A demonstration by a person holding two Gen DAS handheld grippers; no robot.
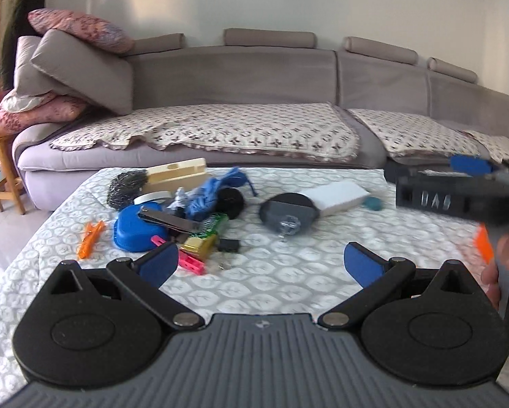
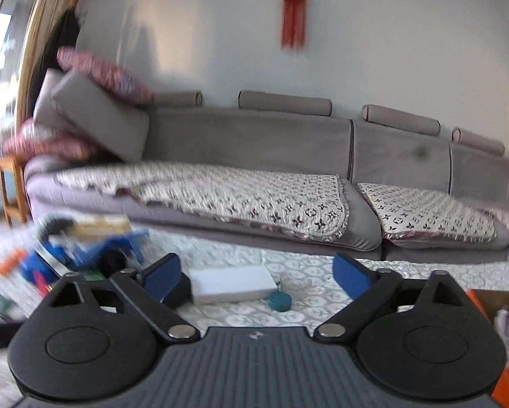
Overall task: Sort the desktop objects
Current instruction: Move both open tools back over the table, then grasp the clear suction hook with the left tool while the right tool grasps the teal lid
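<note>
Together we hold two claws above one worktop [image 1: 288,282] spread with a leaf-patterned cloth. Our left claw [image 1: 261,265] hovers with its two blue pads [image 1: 161,265] spread wide and nothing between them. Our right claw [image 2: 258,273] is likewise released, its blue pads apart and empty; in the left view it appears as a blurred dark block at the right edge.

Most of the objects sit in one heap at the far left of the worktop. We count one blue bowl [image 1: 135,234], one orange clip [image 1: 89,239] off to its left, one pink clip [image 1: 191,261] just in front, one wooden block [image 1: 176,175] at the back, one steel scouring ball [image 1: 125,187] beside it, one bundle of blue cord [image 1: 217,190], and one green and gold item [image 1: 205,238] we cannot identify.

Right of the heap lie one dark round weight [image 1: 288,214], touching one white foam block [image 1: 339,197], and one small teal disc [image 1: 373,203] near the block.

Behind the worktop runs one long grey sofa [image 1: 254,78].
</note>
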